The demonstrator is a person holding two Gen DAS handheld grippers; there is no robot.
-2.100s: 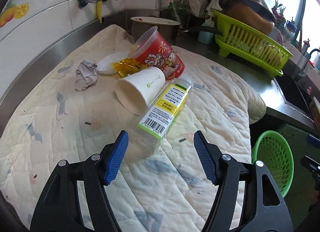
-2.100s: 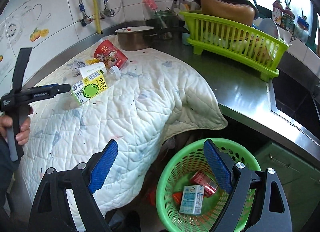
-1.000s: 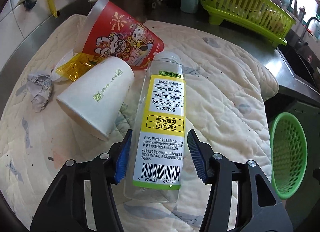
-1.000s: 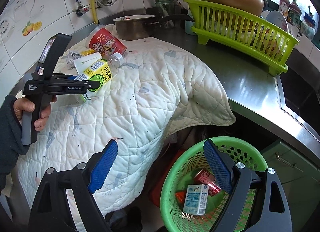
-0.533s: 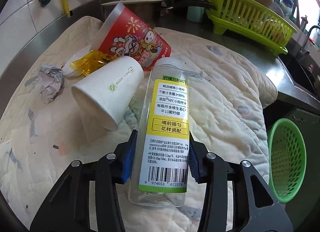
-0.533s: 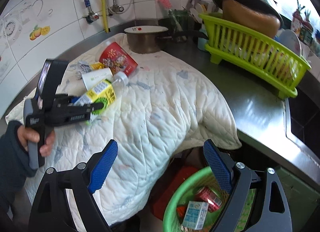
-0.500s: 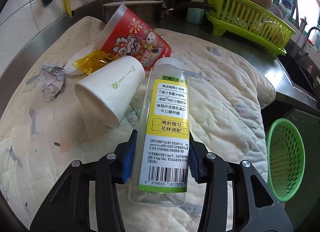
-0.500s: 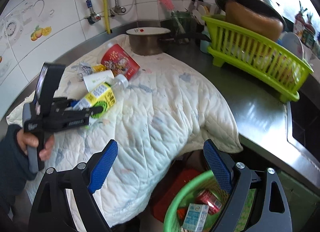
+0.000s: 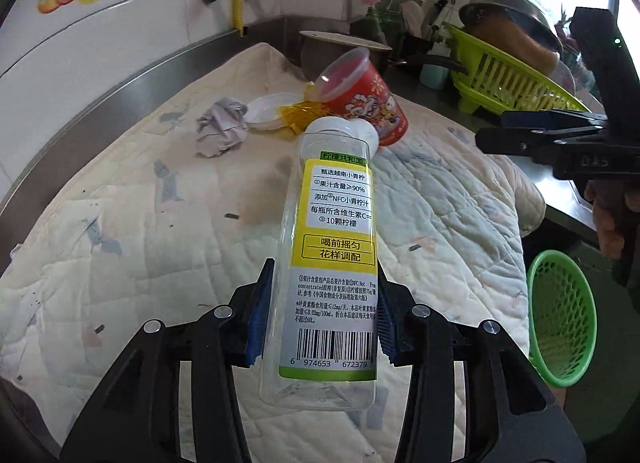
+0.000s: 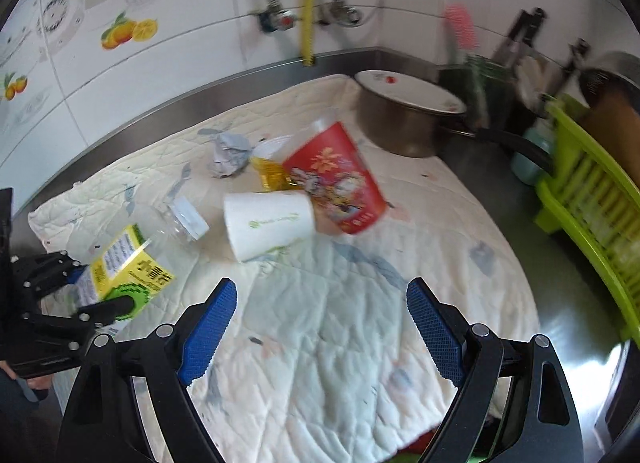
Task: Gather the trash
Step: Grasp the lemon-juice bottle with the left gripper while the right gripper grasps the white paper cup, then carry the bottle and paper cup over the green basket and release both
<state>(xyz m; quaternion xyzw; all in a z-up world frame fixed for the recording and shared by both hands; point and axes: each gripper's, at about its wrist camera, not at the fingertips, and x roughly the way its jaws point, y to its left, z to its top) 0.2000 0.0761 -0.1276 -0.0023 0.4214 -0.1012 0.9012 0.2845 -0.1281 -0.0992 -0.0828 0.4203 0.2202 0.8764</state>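
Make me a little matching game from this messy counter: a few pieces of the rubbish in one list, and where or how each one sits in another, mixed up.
Things:
1. clear bottle
2. white paper cup
3. red noodle cup
4. crumpled paper

States:
A. lies on its side on the quilt, against the red cup
B. balled up near the steel back edge
C. clamped in the left hand-held gripper
D. tipped over beside the metal pot

Pairs: 1-C, 2-A, 3-D, 4-B

bottle label, barcode 6 974653 672379
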